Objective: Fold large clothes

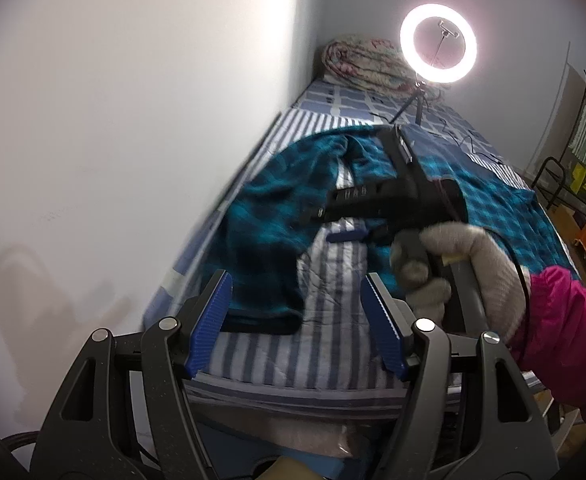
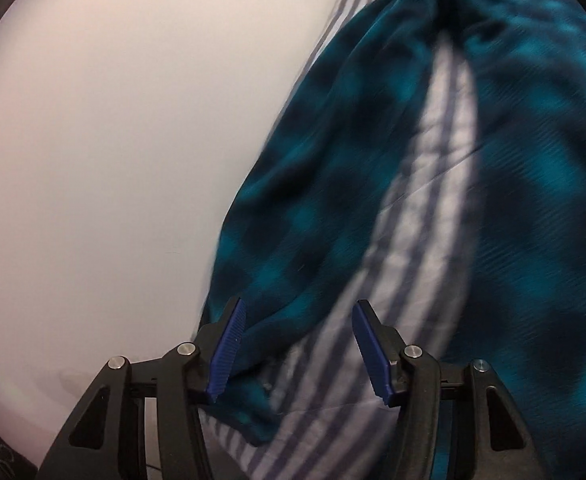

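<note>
**Both tongs hang open over a teal checked garment on the striped bed**

A large teal-and-black checked fleece garment [image 1: 277,200] lies spread and rumpled on a bed covered with a blue-and-white striped quilt [image 1: 277,356]. The bed runs along a plain white wall [image 1: 113,140]. In the left wrist view, the garment's near hem reaches almost to the foot edge of the quilt, and a strip of striped cover shows through between two parts of the cloth.

The left gripper [image 1: 297,324], black with blue ribbed pads, hovers above the near end of the bed. Its jaws stand partly apart, with nothing between them; the garment's hem lies beyond and below the left pad.

The right gripper [image 2: 299,350] shows in its own view partly open as well, low over the cloth. Its left pad is at the garment's edge, but blur makes it impossible to tell whether it touches; the pads do not press on any fabric. Seen from the left wrist view, the same tool [image 1: 345,236] is held out over the middle of the garment by a hand in a grey knitted glove [image 1: 465,276], with a magenta sleeve [image 1: 565,340] behind it.

At the far end of the bed stand a lit white ring light on a small tripod [image 1: 437,49] and a rolled pinkish patterned blanket [image 1: 361,64] against the wall.
</note>
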{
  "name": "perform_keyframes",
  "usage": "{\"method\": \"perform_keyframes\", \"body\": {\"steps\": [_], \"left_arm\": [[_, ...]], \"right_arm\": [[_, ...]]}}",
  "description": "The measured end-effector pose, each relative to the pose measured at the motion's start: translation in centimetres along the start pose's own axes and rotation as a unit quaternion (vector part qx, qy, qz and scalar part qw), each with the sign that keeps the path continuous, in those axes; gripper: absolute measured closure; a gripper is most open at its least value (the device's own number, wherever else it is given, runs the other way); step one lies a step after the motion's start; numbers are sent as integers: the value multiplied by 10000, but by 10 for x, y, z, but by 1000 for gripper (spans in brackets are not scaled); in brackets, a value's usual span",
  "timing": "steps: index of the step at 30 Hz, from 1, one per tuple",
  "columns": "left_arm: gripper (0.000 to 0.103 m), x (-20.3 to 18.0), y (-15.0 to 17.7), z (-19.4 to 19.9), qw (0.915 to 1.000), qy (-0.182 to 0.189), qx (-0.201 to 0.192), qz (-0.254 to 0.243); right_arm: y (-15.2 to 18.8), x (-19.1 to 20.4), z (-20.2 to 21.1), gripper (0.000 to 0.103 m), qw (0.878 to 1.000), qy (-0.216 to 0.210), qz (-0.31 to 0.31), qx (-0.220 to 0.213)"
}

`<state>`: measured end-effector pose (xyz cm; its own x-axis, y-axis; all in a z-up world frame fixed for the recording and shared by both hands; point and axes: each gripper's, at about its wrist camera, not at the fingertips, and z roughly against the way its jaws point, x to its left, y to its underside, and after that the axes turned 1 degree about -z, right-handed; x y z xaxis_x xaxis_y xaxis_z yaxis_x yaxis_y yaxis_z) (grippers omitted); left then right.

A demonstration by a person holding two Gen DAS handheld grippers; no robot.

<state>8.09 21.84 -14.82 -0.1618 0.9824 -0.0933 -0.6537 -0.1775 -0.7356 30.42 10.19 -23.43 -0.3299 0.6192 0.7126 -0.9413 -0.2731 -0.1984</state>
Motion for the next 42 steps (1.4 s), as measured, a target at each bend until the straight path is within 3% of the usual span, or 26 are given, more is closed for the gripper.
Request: {"method": "perform_keyframes", "body": {"steps": [3, 6, 8, 9, 10, 11, 13, 17, 22, 26, 32, 35, 37, 38, 39, 40, 42], "left_arm": [[34, 9, 3, 4, 10000, -44, -16, 47], [34, 17, 4, 3, 9999, -36, 19, 144], [34, 21, 4, 5, 9998, -45, 10, 208], [34, 22, 4, 6, 9997, -55, 6, 235], [34, 22, 4, 6, 9997, -58, 7, 250], [34, 23, 4, 5, 9996, -57, 9, 265], [34, 23, 4, 5, 9996, -40, 27, 286], [34, 22, 4, -4, 9992, -22, 179, 359], [34, 23, 2, -36, 9950, 158, 710, 679], [34, 29, 5, -78, 9850, 375, 1272, 1102], [34, 43, 25, -139, 9678, 228, 1947, 1579], [35, 49, 33, -160, 9588, 217, 2100, 1899], [49, 46, 33, -164, 9613, 144, 2038, 1846], [80, 42, 31, -164, 9653, 86, 1984, 1693], [103, 38, 29, -165, 9668, 195, 2000, 1579], [103, 34, 25, -167, 9672, 275, 1982, 1564], [103, 27, 21, -160, 9706, 400, 1828, 1512]], "right_arm": [[17, 9, -16, 44, 9993, -262, 31, 266], [35, 17, -24, 34, 9978, -470, 43, 463], [43, 23, -32, 38, 9974, -419, 188, 550], [46, 26, -37, 50, 9970, -388, 290, 609], [48, 28, -41, 88, 9960, -419, 355, 704], [49, 30, -46, 98, 9944, -496, 378, 851], [51, 32, -39, 100, 9948, -434, 387, 832], [55, 38, 16, 101, 9955, -647, 475, 511], [67, 17, 69, 101, 9970, -565, 476, 250], [74, -5, 65, 101, 9982, -430, 178, 373], [86, -25, 67, 101, 9985, -429, 52, 345], [92, -28, 74, 101, 9985, -441, 36, 334], [94, -31, 80, 99, 9984, -458, 48, 327], [91, -27, 78, 97, 9984, -460, 56, 324], [92, -26, 82, 97, 9984, -460, 95, 320], [94, -25, 87, 95, 9985, -435, 136, 319], [98, -31, 98, 77, 9986, -369, 224, 293]]}}
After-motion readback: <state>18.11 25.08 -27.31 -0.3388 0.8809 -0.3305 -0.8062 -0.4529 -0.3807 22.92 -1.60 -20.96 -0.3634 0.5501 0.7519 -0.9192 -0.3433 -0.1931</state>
